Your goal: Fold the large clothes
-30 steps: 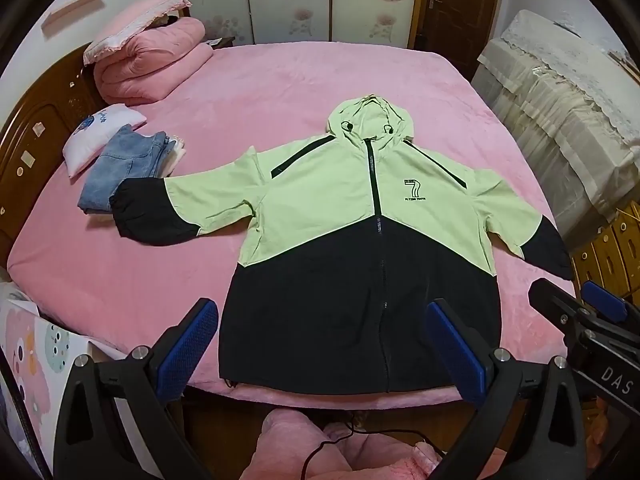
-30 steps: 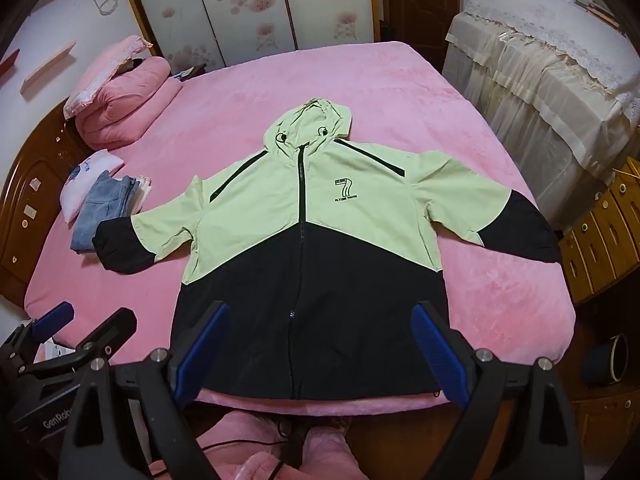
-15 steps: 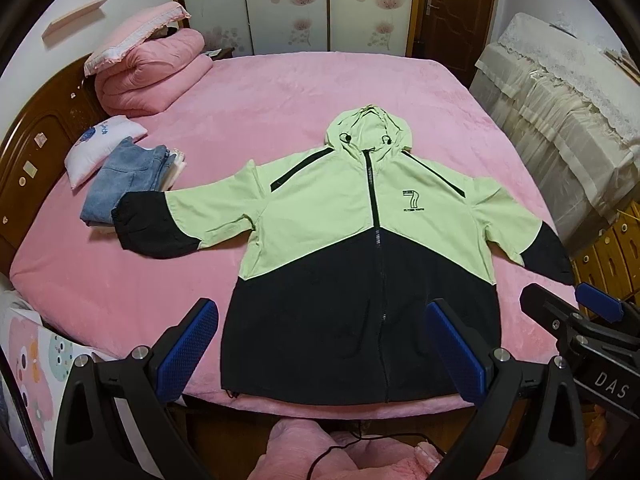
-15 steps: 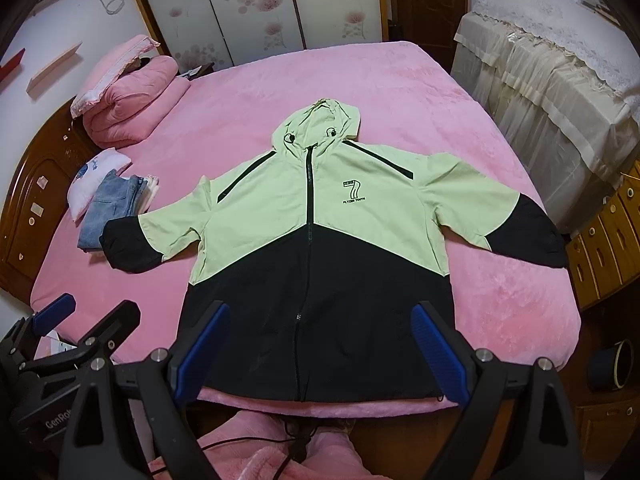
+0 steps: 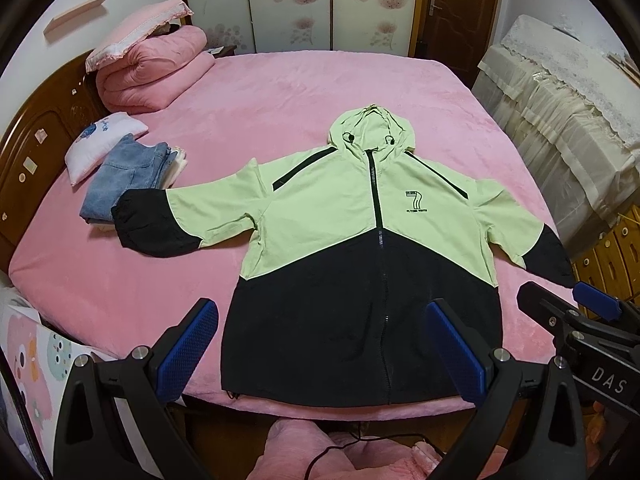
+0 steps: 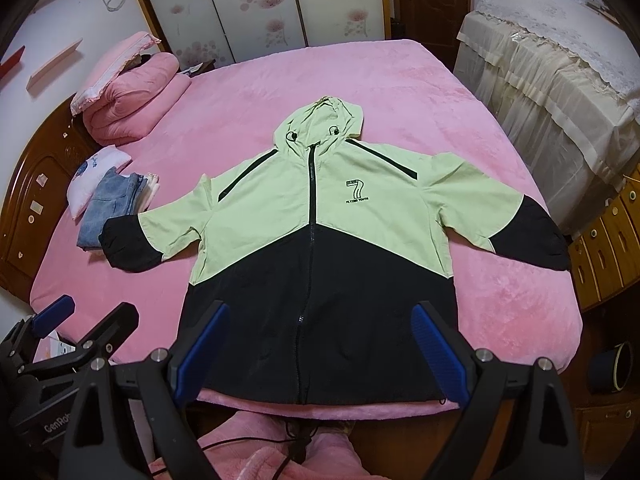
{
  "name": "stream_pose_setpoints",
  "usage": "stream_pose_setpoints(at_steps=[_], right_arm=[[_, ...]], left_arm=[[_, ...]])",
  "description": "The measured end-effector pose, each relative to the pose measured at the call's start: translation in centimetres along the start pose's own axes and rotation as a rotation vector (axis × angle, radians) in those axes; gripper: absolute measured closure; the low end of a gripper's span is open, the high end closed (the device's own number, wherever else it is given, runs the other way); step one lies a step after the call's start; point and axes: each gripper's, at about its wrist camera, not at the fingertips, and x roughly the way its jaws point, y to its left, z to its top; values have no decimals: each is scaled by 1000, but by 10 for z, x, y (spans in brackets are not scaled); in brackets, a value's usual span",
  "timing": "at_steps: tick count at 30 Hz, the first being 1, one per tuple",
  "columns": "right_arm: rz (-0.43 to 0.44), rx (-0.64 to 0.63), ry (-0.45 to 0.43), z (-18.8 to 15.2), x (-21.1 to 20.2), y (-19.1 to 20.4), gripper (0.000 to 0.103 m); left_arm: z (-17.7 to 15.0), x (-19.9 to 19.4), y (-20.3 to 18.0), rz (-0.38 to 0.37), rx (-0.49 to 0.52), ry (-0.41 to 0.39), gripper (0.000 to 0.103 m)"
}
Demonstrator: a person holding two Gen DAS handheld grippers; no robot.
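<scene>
A bed (image 5: 168,280) covered in a pink plush spread fills most of both views, its dark wooden headboard (image 5: 36,160) off to the left. Spread flat on it, front up and zipped, lies the jacket (image 5: 360,264) — pale green across the hood, chest and upper sleeves, black over the lower body and cuffs — with both sleeves stretched outward, its hem near the bed's near edge and the hood pointing toward the far wall. At the far left corner of the bed sits a rolled pink quilt (image 5: 156,68) with a pillow on top; nearer, a small white cushion (image 5: 96,144) rests against folded jeans (image 5: 124,176), which lie just beside the jacket's black left-hand cuff. The left gripper (image 5: 320,344) hovers above the jacket's hem, jaws wide apart and empty; the right gripper (image 6: 320,340) hangs likewise over the black lower body — jaws apart, holding nothing.
</scene>
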Motion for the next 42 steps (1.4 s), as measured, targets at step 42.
stream_pose_setpoints(at_steps=[42], right_arm=[[-27,-19,-3,4,1,8,11]], left_arm=[[-3,-1,-5,10,13,-13,1]])
